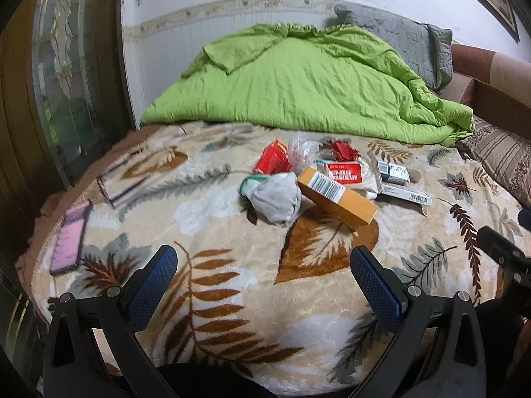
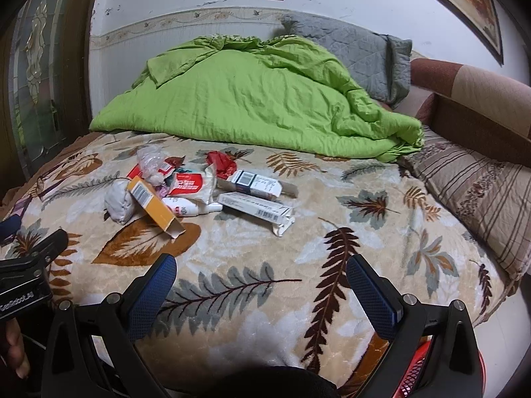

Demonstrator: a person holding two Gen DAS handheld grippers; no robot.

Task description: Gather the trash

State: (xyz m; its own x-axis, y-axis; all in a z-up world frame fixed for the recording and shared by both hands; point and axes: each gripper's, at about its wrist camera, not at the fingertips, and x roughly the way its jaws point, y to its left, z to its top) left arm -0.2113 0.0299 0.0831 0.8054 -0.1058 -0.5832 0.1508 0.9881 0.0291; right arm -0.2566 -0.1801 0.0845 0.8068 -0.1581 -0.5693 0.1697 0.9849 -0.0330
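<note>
Left claw (image 1: 264, 267): blue-padded fingers (image 1: 156, 282) spread wide apart, nothing between them, hovering low over the near part of the bed's leaf-patterned blanket (image 1: 232, 298), aimed toward the trash pile. Right claw (image 2: 262, 273): fingers likewise spread apart and empty, level with the left and pointing the same way over the blanket. In the right wrist view the left claw's body sits at the left edge, with white lettering on it too blurred to read, and part of a hand (image 2: 15, 355) below it.

Trash lies in a loose cluster at mid-bed, well ahead of both claws. Nearest: an orange carton (image 1: 337, 195) with a barcode on its side, tilted, one end resting on a grey-white crumpled wad (image 1: 277, 199). Behind it, a white packet with a red label (image 1: 343, 172), writing not legible. Left of that, a red box (image 1: 272, 159) and a clear crumpled plastic bag (image 1: 300, 149); a red wrapper (image 1: 341, 151) farther back. To the right, a dark-and-white small box (image 1: 395, 170) with a barcode, and a long white box (image 1: 406, 195), also barcoded. A white tube (image 2: 189, 209) lies beside the orange carton.

A pink phone (image 1: 69, 238) rests near the blanket's left edge. A green duvet (image 1: 298, 89) is heaped behind the pile, with a grey pillow (image 1: 398, 36) against the wall.
</note>
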